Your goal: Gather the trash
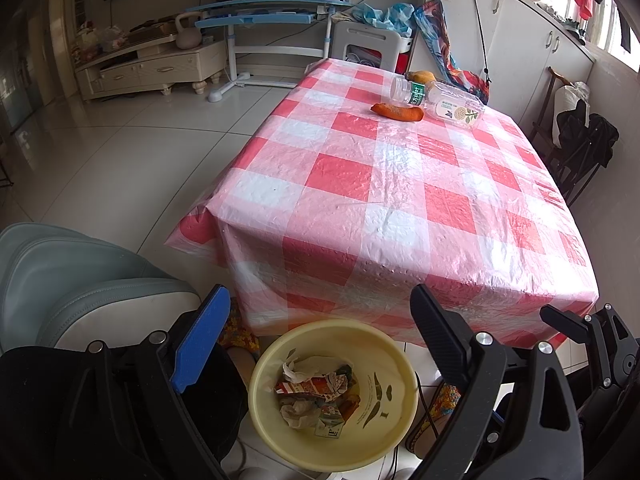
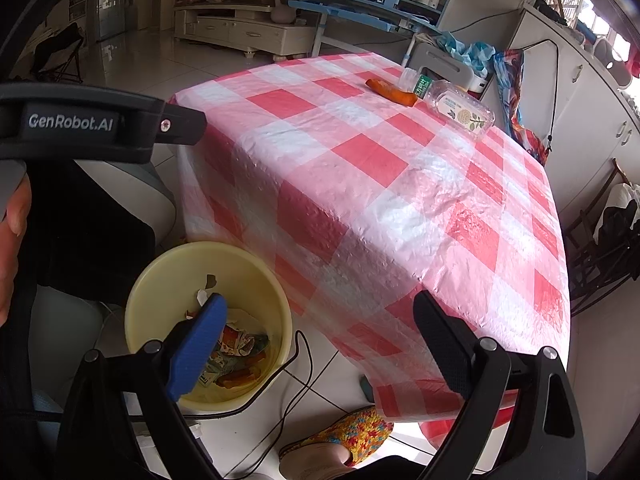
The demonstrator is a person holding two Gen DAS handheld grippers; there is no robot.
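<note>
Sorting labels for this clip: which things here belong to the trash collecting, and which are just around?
Belongs to the job:
plastic bottle lying on the table
orange peel beside it
yellow bin, already holding crumpled trash
left gripper and right gripper, both open

Just around:
checked tablecloth
kettlebell
blue desk
slipper

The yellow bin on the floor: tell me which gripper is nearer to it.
Left, by a little. The left gripper hangs open directly above the yellow bin; the right gripper is open too, off to the bin's right side.
</note>
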